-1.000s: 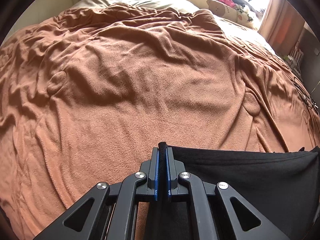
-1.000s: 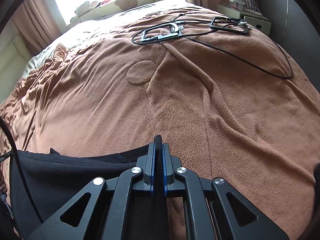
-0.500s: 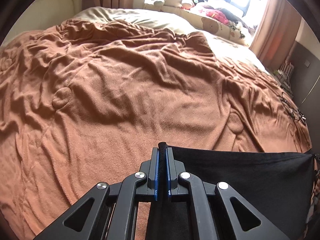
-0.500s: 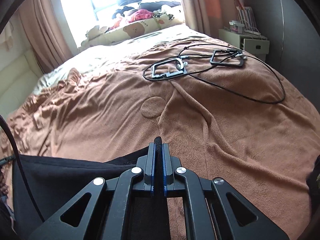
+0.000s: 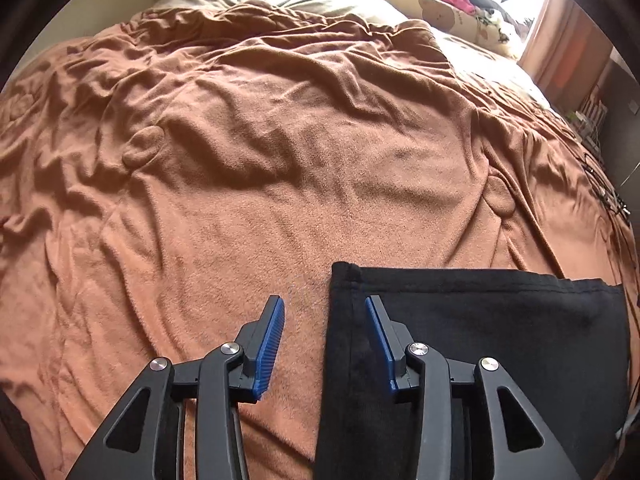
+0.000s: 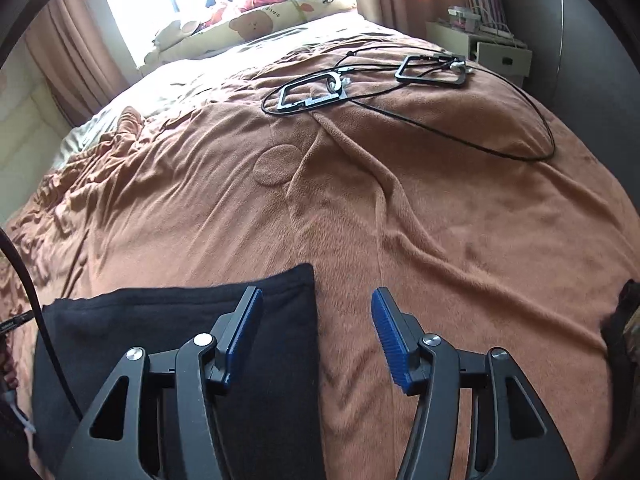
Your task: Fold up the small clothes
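Garment flat on blanket, near edge. Cables w/ frames on blanket, far side. Pillows behind, nightstand beside bed.

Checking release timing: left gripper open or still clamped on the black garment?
Opening. The left gripper has its blue pads apart; the black garment edge lies between them, neither pad pressing it.

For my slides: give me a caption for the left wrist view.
Left tool opening, pads clear of the black garment lying on the brown blanket.
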Action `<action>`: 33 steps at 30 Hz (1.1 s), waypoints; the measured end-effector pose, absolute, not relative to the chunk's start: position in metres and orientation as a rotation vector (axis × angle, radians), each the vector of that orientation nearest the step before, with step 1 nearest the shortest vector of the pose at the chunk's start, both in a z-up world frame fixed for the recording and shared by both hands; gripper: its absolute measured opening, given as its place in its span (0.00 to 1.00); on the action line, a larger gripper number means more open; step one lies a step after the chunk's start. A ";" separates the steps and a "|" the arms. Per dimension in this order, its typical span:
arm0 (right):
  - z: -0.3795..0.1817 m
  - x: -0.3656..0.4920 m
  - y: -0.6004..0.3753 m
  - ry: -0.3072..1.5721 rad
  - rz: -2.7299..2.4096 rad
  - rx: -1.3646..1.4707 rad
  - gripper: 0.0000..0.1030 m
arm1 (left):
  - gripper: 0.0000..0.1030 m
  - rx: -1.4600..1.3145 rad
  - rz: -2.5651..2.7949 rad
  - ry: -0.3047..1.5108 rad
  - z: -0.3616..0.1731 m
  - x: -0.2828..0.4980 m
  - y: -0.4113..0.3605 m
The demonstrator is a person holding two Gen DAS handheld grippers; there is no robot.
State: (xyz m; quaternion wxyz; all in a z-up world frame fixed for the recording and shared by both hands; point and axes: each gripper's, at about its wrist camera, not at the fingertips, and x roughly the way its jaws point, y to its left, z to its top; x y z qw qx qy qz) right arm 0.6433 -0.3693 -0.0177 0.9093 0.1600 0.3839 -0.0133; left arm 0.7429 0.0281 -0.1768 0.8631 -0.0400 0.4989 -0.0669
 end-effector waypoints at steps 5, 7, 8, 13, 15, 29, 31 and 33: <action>-0.005 0.610 -0.372 0.806 -0.002 0.332 0.53 | 0.55 -0.143 -0.136 1.023 -0.163 0.709 0.041; -0.001 0.596 -0.373 0.806 0.017 0.361 0.53 | 0.55 -0.169 -0.139 1.023 -0.158 0.693 0.045; 0.001 0.586 -0.373 0.806 0.024 0.372 0.55 | 0.55 -0.182 -0.146 1.023 -0.156 0.685 0.046; 0.006 0.543 -0.370 0.810 0.057 0.386 0.71 | 0.57 -0.227 -0.158 1.017 -0.145 0.637 0.055; 0.007 0.524 -0.371 0.813 0.078 0.399 0.71 | 0.57 -0.254 -0.163 1.023 -0.144 0.619 0.060; 0.004 0.399 -0.375 0.768 0.064 0.466 0.71 | 0.57 -0.327 -0.142 1.042 -0.151 0.505 0.076; -0.001 0.388 -0.378 0.753 0.059 0.490 0.71 | 0.57 -0.361 -0.146 1.045 -0.155 0.492 0.077; -0.008 0.375 -0.379 0.741 0.067 0.512 0.71 | 0.56 -0.403 -0.141 1.050 -0.160 0.479 0.079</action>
